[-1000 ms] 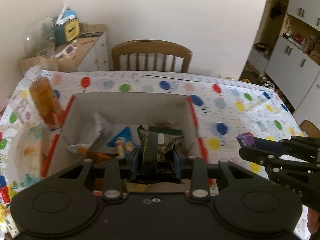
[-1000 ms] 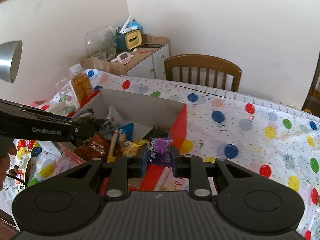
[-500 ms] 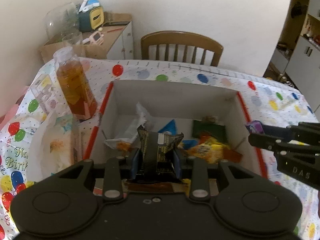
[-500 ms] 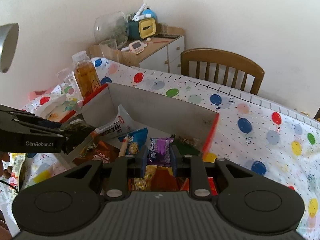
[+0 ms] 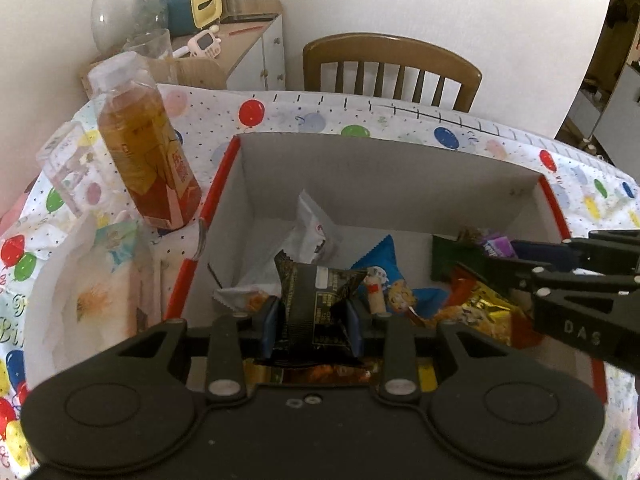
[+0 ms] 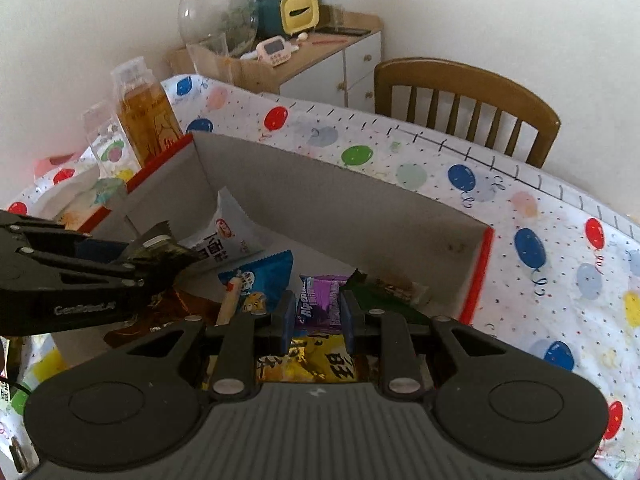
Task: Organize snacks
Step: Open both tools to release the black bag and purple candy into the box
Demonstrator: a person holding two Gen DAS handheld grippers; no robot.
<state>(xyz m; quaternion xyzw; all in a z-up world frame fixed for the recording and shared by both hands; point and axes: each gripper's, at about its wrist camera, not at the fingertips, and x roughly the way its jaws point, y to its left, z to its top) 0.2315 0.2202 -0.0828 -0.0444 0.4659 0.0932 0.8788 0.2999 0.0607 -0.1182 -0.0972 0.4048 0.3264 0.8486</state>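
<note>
Snack drop into box [image 5: 384, 168].
Left gripper [image 5: 312, 314] clamps black packet [image 5: 316, 296], right gripper [image 6: 318, 316] purple candy [image 6: 320, 300]; lower, then release gently.

Black snack packet [image 5: 314, 312] upright, pinched over the box [image 5: 384, 176]; purple Alpenliebe candy [image 6: 319, 304] upright, held above the yellow [image 6: 308, 360] and blue packets [image 6: 262, 276] lying inside.

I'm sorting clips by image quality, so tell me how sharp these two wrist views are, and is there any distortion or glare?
Left wrist view: fairly sharp, strong fisheye bending of the chair and box, dark corners, soft even daylight. Right wrist view: same bulge and corner darkening, the purple candy pack readable, slight softness at the edges, a small highlight on the glass bowl, no harsh glare.
</note>
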